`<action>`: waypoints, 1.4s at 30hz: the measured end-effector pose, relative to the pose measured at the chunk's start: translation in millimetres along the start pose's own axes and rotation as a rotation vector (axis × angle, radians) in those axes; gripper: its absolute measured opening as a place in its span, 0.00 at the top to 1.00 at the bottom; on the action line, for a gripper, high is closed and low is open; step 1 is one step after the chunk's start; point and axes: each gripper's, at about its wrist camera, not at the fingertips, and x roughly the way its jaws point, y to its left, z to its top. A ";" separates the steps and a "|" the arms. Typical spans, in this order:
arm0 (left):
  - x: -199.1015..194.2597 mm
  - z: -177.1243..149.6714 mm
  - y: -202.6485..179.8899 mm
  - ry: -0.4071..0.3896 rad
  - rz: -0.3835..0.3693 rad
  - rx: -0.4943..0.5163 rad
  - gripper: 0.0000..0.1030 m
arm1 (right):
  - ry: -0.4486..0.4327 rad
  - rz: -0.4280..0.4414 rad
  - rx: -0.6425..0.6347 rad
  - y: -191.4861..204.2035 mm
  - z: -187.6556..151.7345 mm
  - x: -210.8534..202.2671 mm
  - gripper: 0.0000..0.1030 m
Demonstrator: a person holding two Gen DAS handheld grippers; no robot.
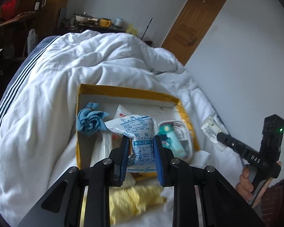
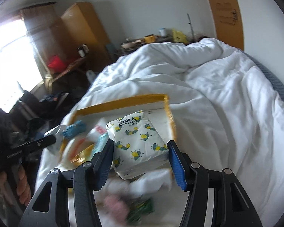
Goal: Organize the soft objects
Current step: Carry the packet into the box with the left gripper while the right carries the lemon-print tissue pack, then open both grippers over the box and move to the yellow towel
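Tools [image 1: 140, 151] [image 2: 141, 160] gripping sachet [image 1: 142, 143], tissue pack [image 2: 138, 143]

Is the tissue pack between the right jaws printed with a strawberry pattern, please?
No, the white tissue pack between the right gripper jaws carries yellow lemon-like prints with green leaves.

Box [image 1: 126, 92] on duvet [image 1: 56, 79], cloth [image 1: 90, 121] and packets [image 1: 140, 132] inside

I count one yellow-edged box [image 1: 128, 91], one blue cloth [image 1: 90, 121], one blue-printed sachet [image 1: 140, 143], one lemon-print tissue pack [image 2: 138, 145] and one yellow cloth [image 1: 134, 200] at lower centre.
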 end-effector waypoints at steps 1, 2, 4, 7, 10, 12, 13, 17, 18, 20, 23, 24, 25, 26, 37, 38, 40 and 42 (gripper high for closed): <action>6.4 2.6 -0.7 0.003 0.010 0.003 0.76 | 0.000 -0.025 0.003 -1.6 5.3 6.3 0.41; 13.8 5.6 -2.2 0.007 0.015 0.007 0.76 | 0.007 -0.040 -0.001 -1.4 10.3 13.7 0.41; 22.8 8.6 -3.4 0.005 0.022 0.005 0.76 | 0.017 -0.066 -0.005 -1.7 18.4 25.7 0.41; 35.3 10.7 -7.2 0.015 0.025 0.015 0.76 | 0.036 -0.106 0.006 -4.7 26.4 45.8 0.41; 48.2 10.5 -7.8 0.028 0.069 0.028 0.76 | 0.056 -0.158 0.000 -4.7 29.5 63.0 0.41; 56.7 9.8 -7.8 0.038 0.099 0.034 0.76 | 0.063 -0.187 -0.017 -1.1 29.1 69.8 0.41; 60.3 9.3 -8.7 0.041 0.115 0.044 0.76 | 0.061 -0.211 -0.032 1.6 28.8 72.6 0.41; 69.8 4.9 -10.1 0.057 0.146 0.064 0.76 | 0.060 -0.251 -0.065 7.3 25.3 81.8 0.40; 71.1 4.0 -9.5 0.059 0.149 0.061 0.76 | 0.061 -0.247 -0.064 7.6 23.8 81.6 0.39; 71.5 3.8 -9.4 0.060 0.152 0.065 0.66 | 0.058 -0.251 -0.071 9.6 22.3 80.8 0.39; 63.2 6.1 -10.9 0.037 0.154 0.062 0.40 | 0.058 -0.220 -0.055 9.1 24.8 75.6 0.39; 58.5 7.3 -11.1 0.031 0.146 0.059 0.36 | 0.057 -0.211 -0.038 7.8 26.5 72.6 0.38; 52.6 8.7 -11.2 0.028 0.134 0.055 0.35 | 0.054 -0.197 -0.016 5.7 28.5 67.7 0.37; 44.5 10.0 -12.2 0.022 0.121 0.050 0.34 | 0.052 -0.172 0.004 4.4 30.4 61.6 0.36; -86.1 -49.5 -26.0 -0.182 0.006 0.109 0.15 | 0.014 0.132 -0.002 21.1 -36.2 -65.3 0.22; -89.2 -63.0 -24.0 -0.182 0.004 0.112 0.15 | 0.011 0.170 -0.011 22.1 -54.5 -72.7 0.22; -85.5 -87.2 -17.0 -0.166 0.011 0.119 0.15 | 0.017 0.211 -0.018 22.4 -90.2 -76.9 0.22; -74.5 -100.3 -7.5 -0.139 0.023 0.127 0.15 | 0.040 0.198 -0.033 25.6 -105.4 -67.9 0.22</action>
